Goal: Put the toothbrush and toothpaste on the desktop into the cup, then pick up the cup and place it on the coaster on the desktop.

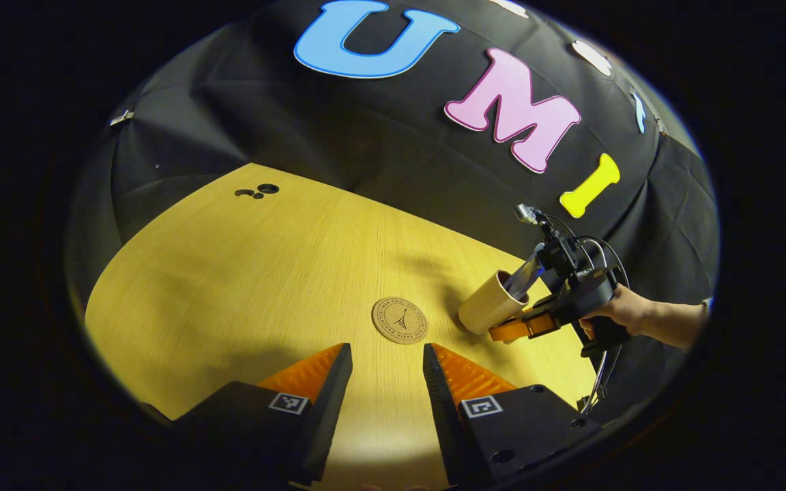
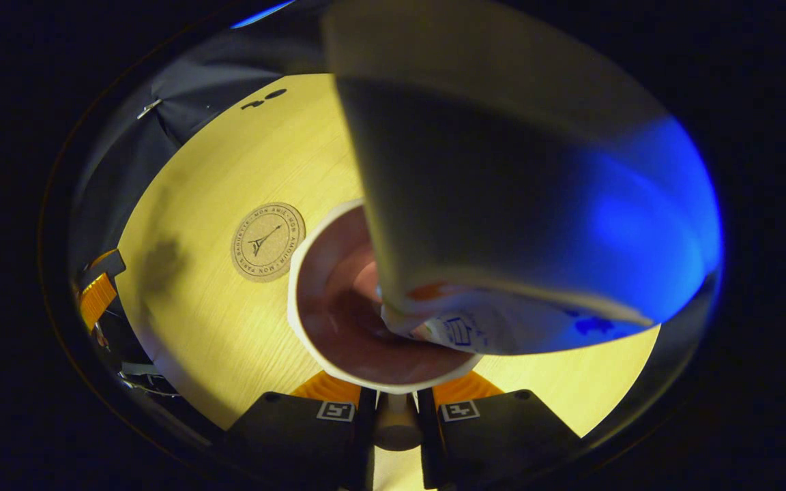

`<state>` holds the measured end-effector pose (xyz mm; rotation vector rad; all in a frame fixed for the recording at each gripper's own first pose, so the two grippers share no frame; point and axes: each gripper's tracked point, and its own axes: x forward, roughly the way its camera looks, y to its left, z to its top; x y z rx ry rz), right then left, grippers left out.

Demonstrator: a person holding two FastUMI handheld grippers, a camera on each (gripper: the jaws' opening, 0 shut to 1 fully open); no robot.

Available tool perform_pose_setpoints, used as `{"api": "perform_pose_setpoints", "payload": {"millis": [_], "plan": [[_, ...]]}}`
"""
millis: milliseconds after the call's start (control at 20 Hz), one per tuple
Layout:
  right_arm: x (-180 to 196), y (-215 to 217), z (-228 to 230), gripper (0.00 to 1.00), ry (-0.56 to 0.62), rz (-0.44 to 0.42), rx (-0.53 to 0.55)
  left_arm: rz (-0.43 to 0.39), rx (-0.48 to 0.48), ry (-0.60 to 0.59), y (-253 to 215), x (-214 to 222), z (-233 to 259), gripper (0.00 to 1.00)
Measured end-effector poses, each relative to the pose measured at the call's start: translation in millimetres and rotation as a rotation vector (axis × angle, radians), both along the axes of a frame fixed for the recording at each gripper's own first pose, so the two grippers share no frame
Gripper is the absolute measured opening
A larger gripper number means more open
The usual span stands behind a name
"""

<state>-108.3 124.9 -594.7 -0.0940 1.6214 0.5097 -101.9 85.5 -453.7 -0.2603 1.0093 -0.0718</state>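
Over on the left, the left gripper (image 1: 387, 382) hangs above the pale wooden worktop (image 1: 250, 273) with its two orange-faced fingers spread apart and nothing between them. Just ahead of those fingers, in the left gripper view, lies the round cork coaster (image 1: 400, 320), flat on the wood and bare on top. Far back near the black cloth wall sit a few small dark holes (image 1: 258, 191) in the worktop.

Moving right, there's the tan cup (image 1: 492, 302), tilted, its mouth leaning toward the wall, a little to the right of the coaster and not touching it. The toothpaste (image 1: 525, 275) tube pokes up out of the cup's mouth. The right gripper (image 1: 512, 330) holds the cup low on its side, with a hand (image 1: 621, 310) on the gripper's handle.

In the right gripper view, the right gripper (image 2: 396, 409) has its fingers drawn close, clamped on the cup (image 2: 338, 300) at the near wall, the rim sitting just above them. The toothpaste (image 2: 502, 204) looms large, its lower end resting inside the cup. The coaster (image 2: 268, 242) lies just left of the cup. I cannot make out a toothbrush.
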Motion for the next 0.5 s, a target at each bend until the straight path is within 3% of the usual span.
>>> {"api": "perform_pose_setpoints", "payload": {"millis": [100,150,200,500], "plan": [[6,14,3,0.31,-0.014,0.016,0.011,0.002,0.003,-0.003,3,-1,2,0.66],[8,21,5,0.26,-0.015,0.023,0.019,0.004,0.004,-0.004,6,-2,3,0.66],[11,31,6,0.31,-0.02,0.029,0.029,0.007,0.006,-0.006,8,-2,4,0.66],[13,90,11,0.3,-0.015,0.1,0.076,0.034,0.011,-0.014,31,-6,12,0.67]]}}
